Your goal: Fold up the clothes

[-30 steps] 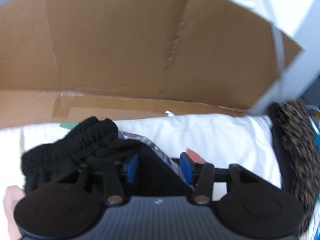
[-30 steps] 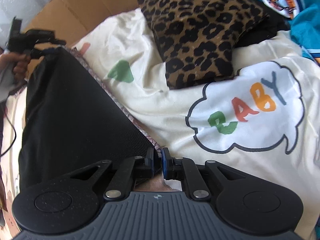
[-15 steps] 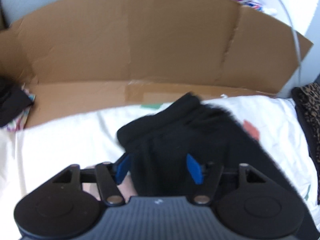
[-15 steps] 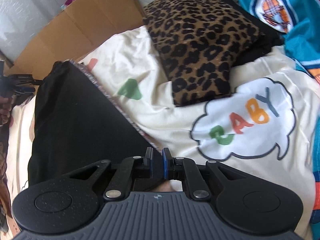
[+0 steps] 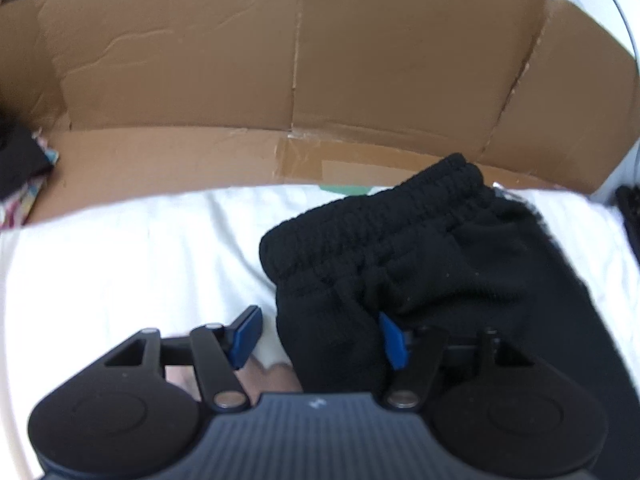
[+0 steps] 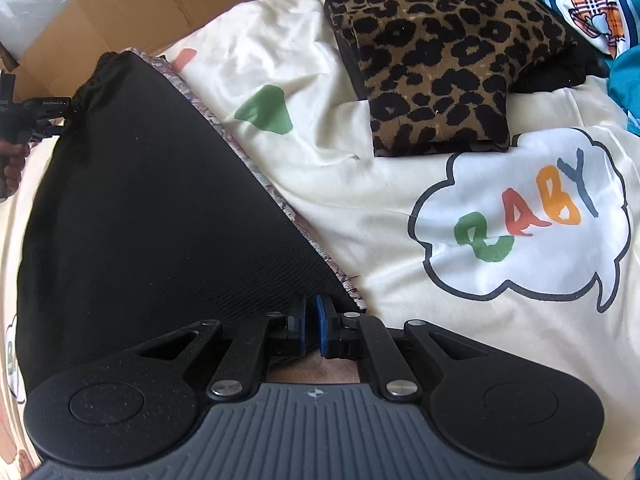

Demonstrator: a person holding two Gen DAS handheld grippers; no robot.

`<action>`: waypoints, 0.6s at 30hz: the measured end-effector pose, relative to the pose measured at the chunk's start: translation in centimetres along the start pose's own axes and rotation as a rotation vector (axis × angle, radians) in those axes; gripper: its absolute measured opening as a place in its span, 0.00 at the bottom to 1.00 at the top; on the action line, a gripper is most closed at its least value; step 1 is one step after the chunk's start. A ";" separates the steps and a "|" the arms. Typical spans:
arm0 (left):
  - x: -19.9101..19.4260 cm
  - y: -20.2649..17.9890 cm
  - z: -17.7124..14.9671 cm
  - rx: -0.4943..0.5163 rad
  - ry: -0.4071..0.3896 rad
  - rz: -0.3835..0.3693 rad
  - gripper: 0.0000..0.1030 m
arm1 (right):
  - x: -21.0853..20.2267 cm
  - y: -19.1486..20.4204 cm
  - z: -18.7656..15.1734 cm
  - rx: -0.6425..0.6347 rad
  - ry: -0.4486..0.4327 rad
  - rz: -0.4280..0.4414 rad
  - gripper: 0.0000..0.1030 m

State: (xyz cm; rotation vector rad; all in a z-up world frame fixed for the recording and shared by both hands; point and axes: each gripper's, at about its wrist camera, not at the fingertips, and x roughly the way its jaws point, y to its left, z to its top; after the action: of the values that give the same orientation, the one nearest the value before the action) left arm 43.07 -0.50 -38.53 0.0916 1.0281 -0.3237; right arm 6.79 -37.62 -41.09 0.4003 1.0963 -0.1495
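The left gripper has its jaws spread wide, the two blue pads angled outward, with black fabric lying loose between them and over the right-hand pad. A bit of the person's hand shows beneath, behind the linkage. The right gripper has its jaws drawn nearly together, pinching the black cloth's hem between the blue pads. In the right wrist view the left gripper appears far off at the left edge, held in a hand.
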 end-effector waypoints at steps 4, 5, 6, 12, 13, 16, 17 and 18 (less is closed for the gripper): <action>0.4 -0.7 0.8 -0.007 0.034 0.043 0.65 | 0.2 -0.1 0.1 0.019 0.003 -0.010 0.09; 0.2 -0.9 1.0 -0.009 0.049 0.058 0.66 | 0.2 -0.2 0.1 0.034 0.002 -0.009 0.08; 0.0 -1.0 1.2 -0.011 0.064 0.071 0.67 | 0.3 -0.3 0.1 0.049 0.000 -0.008 0.08; -2.9 -1.6 1.7 -0.026 0.100 0.122 0.71 | 0.1 -0.7 0.1 0.131 0.001 -0.010 0.09; -3.6 -1.7 1.6 -0.020 0.101 0.127 0.71 | 0.0 -0.7 0.2 0.143 0.002 -0.009 0.09; -6.2 -1.9 1.5 -0.006 0.092 0.131 0.72 | -0.6 -1.1 0.5 0.175 0.009 0.013 0.10; -7.0 -1.8 1.5 -0.009 0.088 0.131 0.72 | -0.9 -1.2 0.6 0.181 0.007 0.021 0.10; -7.5 -1.8 1.4 -0.015 0.083 0.131 0.72 | -1.3 -1.3 0.8 0.187 0.002 0.028 0.10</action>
State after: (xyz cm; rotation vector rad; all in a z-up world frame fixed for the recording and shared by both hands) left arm 40.17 -0.86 -31.30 0.1591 1.1013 -0.1943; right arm 6.43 -39.17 -39.92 0.5835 1.0819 -0.2280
